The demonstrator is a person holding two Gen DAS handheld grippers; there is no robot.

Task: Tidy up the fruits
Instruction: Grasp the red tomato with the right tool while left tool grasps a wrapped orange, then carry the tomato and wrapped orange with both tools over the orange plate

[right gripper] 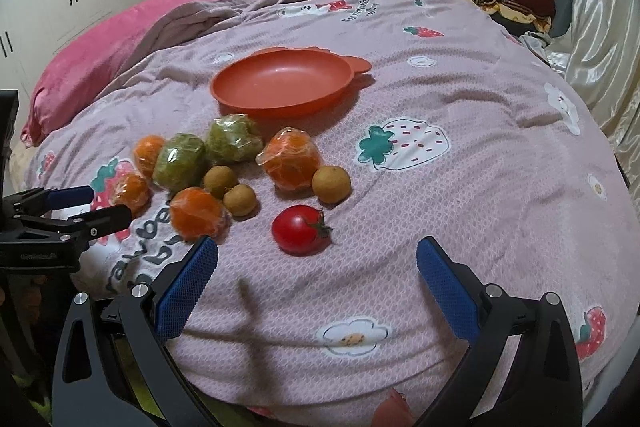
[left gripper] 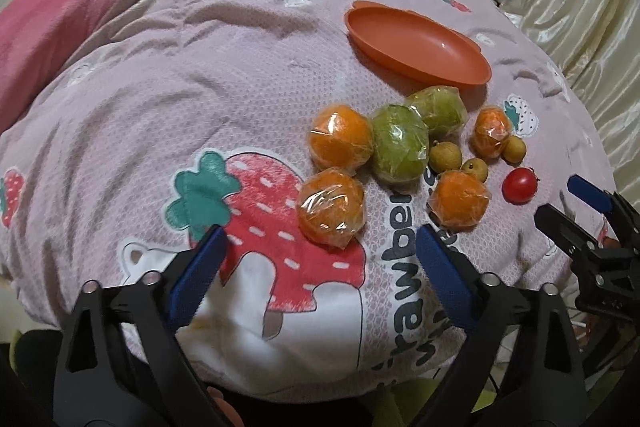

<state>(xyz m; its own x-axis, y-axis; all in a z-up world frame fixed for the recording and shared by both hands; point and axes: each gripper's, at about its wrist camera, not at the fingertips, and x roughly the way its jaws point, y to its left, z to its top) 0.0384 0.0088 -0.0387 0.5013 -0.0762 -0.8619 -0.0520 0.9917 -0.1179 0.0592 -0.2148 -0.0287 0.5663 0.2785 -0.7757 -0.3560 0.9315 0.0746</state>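
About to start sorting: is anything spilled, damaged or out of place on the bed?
Nothing spilled or damaged. The orange plate sits empty and upright; every fruit lies loose on the blanket in front of it. The lone tomato lies apart, nearest the right gripper.

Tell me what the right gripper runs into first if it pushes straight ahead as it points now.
Most likely the red tomato, lying ahead of the open right gripper, a little left of centre between its fingers. Depth is unclear; it may meet the blanket first.
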